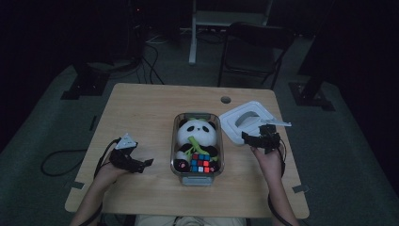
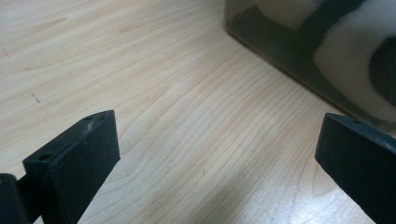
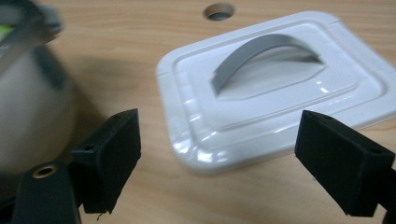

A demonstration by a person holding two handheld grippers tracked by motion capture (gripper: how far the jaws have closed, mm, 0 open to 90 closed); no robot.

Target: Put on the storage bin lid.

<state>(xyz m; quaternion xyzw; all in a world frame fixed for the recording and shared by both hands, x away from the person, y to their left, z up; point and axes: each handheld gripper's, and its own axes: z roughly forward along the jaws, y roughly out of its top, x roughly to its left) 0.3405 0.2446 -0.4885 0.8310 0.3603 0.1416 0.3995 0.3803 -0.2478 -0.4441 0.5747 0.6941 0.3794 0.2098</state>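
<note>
A clear plastic bin [image 1: 175,155] stands mid-table and holds a panda plush [image 1: 196,134], a colourful puzzle cube [image 1: 201,163] and a small dark item. To its right lies a white lid [image 1: 244,120] with a grey arched handle [image 3: 261,51]. My left gripper [image 1: 143,164] rests on the table left of the bin, open, with bare wood between its jaws [image 2: 219,158]; the bin wall [image 2: 280,56] is just ahead. My right gripper [image 1: 251,136] is open at the near edge of the lid [image 3: 275,88], its jaws [image 3: 226,156] spread about as wide as the lid.
The wooden table [image 1: 141,108] has a round cable hole [image 1: 226,100] near its far edge. A dark chair [image 1: 254,47] and stand legs are on the floor beyond. In the right gripper view, the bin [image 3: 28,107] sits blurred at left.
</note>
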